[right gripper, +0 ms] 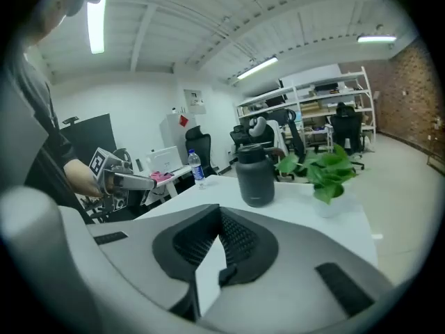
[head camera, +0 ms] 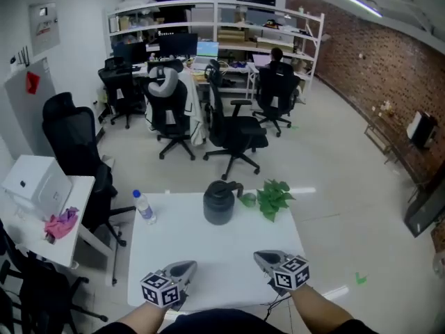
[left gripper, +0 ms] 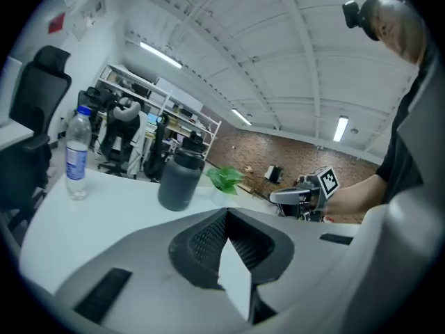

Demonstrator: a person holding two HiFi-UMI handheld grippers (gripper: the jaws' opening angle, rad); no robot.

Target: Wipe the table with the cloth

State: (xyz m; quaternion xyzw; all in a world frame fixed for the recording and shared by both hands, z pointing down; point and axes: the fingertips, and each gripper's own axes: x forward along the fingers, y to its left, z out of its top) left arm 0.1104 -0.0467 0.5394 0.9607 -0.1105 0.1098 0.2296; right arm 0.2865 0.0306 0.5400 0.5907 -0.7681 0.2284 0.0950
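Observation:
A pink cloth (head camera: 62, 223) lies crumpled on a small white side table (head camera: 42, 245) to the left, apart from both grippers; the right gripper view shows the cloth (right gripper: 161, 177) far off. The white table (head camera: 208, 256) is right in front of me. My left gripper (head camera: 186, 266) hovers over its near edge on the left, jaws shut and empty (left gripper: 226, 213). My right gripper (head camera: 263, 257) hovers over the near edge on the right, its jaws also shut with nothing between them (right gripper: 220, 211). Each gripper shows in the other's view (left gripper: 278, 197) (right gripper: 142, 182).
On the table's far side stand a water bottle (head camera: 144, 207), a dark jug (head camera: 219, 202) and a small green plant (head camera: 272, 197). A white box (head camera: 36, 184) sits on the side table. Office chairs (head camera: 76, 148) and desks stand beyond.

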